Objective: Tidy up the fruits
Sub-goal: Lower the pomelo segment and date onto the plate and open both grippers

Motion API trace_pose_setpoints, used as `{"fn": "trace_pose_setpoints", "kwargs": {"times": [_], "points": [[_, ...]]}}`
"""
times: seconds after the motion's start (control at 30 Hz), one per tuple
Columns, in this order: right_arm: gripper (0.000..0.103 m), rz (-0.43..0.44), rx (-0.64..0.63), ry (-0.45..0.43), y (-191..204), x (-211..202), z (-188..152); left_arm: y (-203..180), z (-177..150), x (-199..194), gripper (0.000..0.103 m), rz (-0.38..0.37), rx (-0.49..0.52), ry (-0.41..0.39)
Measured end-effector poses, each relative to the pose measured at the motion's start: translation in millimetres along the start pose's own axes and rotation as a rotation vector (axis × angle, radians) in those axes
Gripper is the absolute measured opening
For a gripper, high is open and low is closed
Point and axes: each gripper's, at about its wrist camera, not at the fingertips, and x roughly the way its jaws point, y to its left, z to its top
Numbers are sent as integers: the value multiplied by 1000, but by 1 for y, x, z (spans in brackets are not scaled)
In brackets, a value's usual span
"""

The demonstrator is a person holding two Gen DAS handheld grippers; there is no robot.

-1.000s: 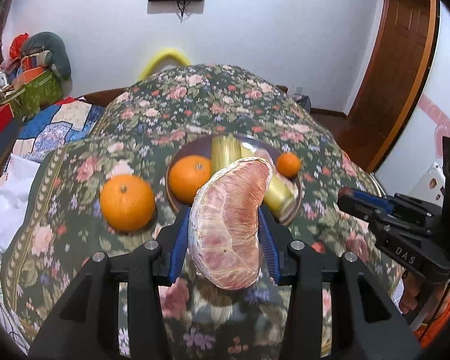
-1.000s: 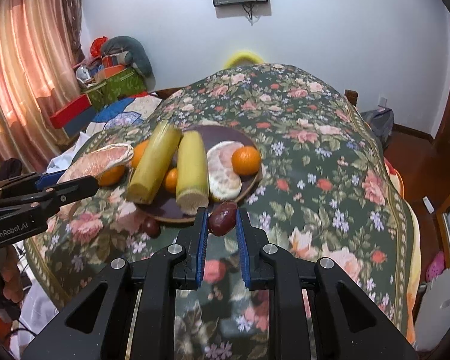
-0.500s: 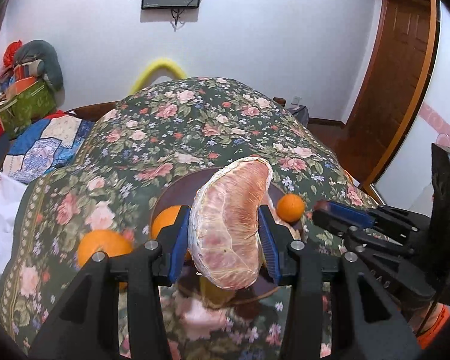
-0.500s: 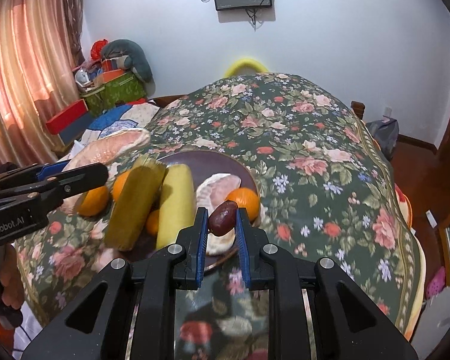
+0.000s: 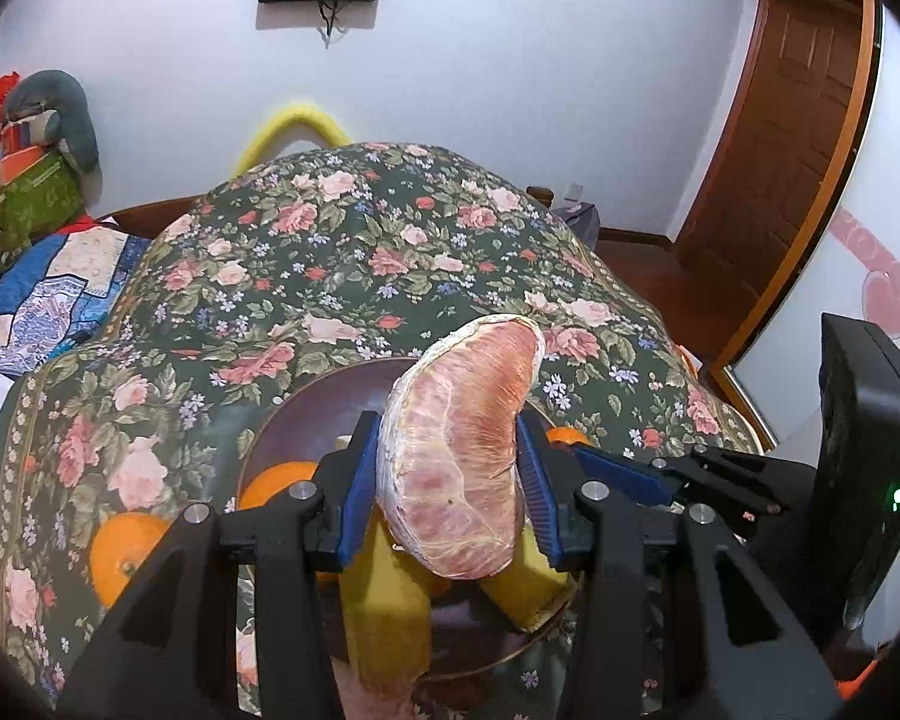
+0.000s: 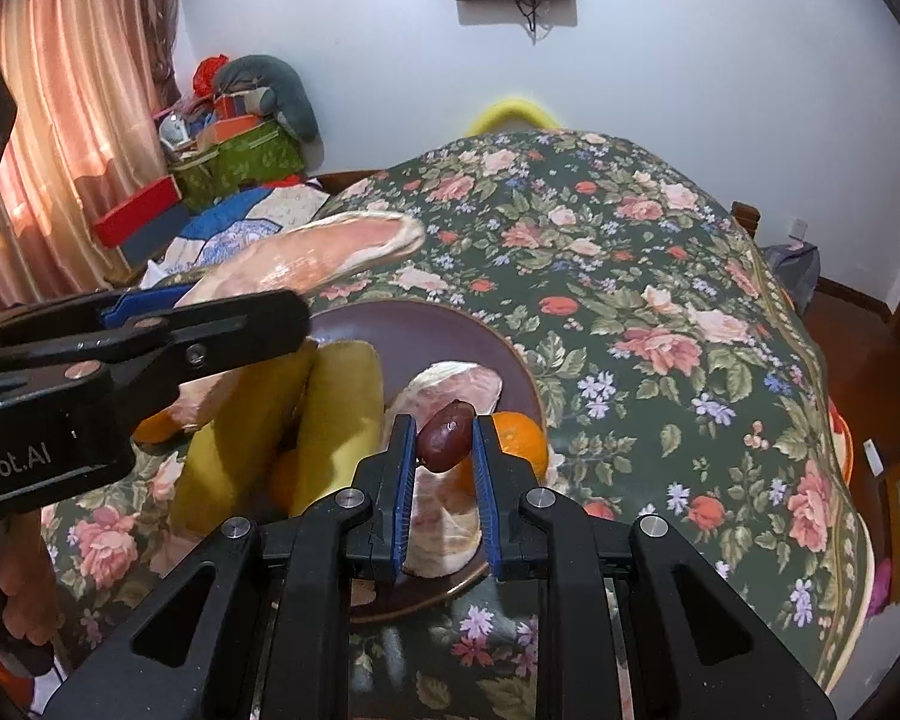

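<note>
While the left gripper (image 5: 450, 468) clamped a pomelo segment (image 5: 459, 450) above the brown plate (image 6: 426, 330), the right gripper (image 6: 445, 450) pinched a dark date (image 6: 445, 435) over the plate's near side.

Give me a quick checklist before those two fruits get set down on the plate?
1. Left gripper grips the pomelo wedge: ok.
2. Right gripper grips the date: ok.
3. Both are above the plate: ok.
4. Bare spot at the plate's far side: ok.
5. Grippers apart from each other: ok, though close.
6. Large orange off the plate, on the cloth: not ok.
</note>
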Motion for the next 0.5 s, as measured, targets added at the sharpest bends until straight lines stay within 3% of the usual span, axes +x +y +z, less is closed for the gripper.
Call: {"fn": "trace_pose_setpoints", "kwargs": {"times": [0.5], "points": [[17,-17,-21,13,3,5,0,-3,-4,0,44,-13,19,10]]}}
